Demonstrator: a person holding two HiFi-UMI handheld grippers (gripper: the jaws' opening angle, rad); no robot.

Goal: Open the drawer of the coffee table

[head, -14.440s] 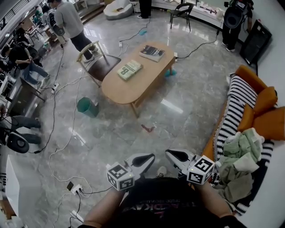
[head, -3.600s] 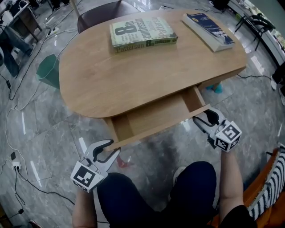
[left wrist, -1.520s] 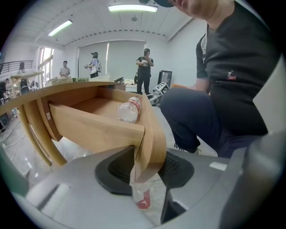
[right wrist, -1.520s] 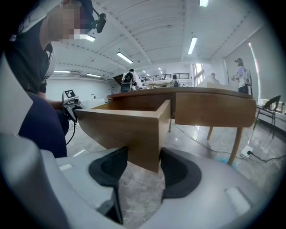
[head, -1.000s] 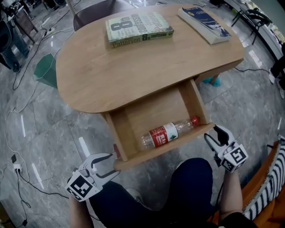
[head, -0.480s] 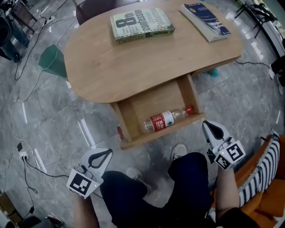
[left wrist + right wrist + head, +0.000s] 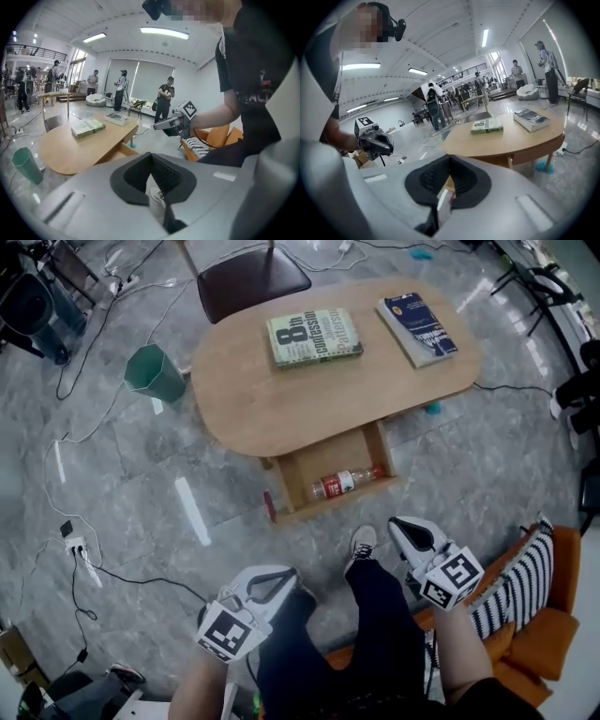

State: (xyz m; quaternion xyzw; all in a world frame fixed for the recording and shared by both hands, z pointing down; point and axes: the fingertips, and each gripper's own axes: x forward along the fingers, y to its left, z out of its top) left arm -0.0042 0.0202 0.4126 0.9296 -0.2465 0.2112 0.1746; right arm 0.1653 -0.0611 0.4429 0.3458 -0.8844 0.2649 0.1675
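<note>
The oval wooden coffee table (image 7: 281,395) stands well ahead of me, its drawer (image 7: 302,491) pulled out toward me. A clear bottle with a red label (image 7: 342,484) lies inside the drawer. My left gripper (image 7: 287,574) is shut and empty, held high over the floor in front of my legs. My right gripper (image 7: 395,522) is also shut and empty, to the right of my shoe and short of the drawer. In the left gripper view the jaws (image 7: 151,154) meet, with the table (image 7: 70,152) beyond. The right gripper view shows its jaws (image 7: 450,158) closed too, below the table (image 7: 511,138).
A green book (image 7: 313,337) and a blue book (image 7: 418,329) lie on the tabletop. A green bin (image 7: 155,372) and a chair (image 7: 253,277) stand beside the table. Cables and a power strip (image 7: 73,546) cross the floor on the left. A striped and orange sofa (image 7: 530,592) is at my right.
Both grippers went from open beside the drawer front to shut. They rose and pulled back from the drawer as the head view lifted away. The drawer stays open.
</note>
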